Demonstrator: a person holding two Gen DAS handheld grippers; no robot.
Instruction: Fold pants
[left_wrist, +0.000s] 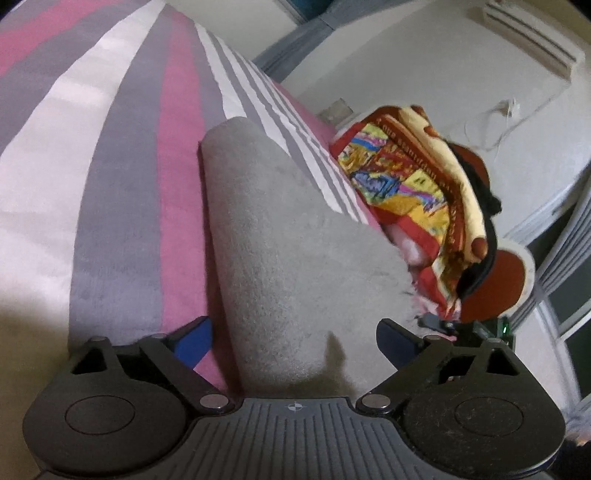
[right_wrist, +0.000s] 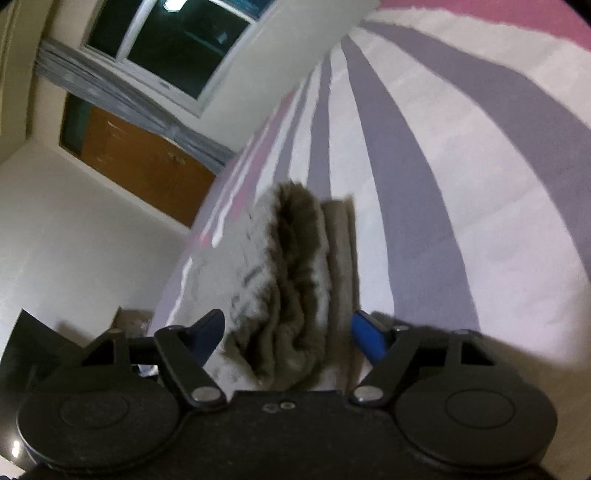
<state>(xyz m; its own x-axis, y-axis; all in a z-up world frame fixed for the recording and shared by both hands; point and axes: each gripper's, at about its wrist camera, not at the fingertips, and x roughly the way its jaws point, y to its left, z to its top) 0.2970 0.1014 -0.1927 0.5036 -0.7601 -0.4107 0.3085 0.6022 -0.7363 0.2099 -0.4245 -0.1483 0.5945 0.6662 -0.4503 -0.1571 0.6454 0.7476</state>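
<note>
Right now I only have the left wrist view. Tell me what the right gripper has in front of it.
Observer: The right gripper has a bunched grey end of the pants between its open fingers, not clamped.
Operator: Report what that end looks like.
Observer: It is folded into several stacked layers, with a dark opening showing along the top.
Operator: Say what lies under it.
Observer: The striped bedspread, white with grey and pink bands.
Operator: Describe what is past the bed on that side.
Observer: A dark window and a wooden door in the wall beyond the bed's edge.
</note>
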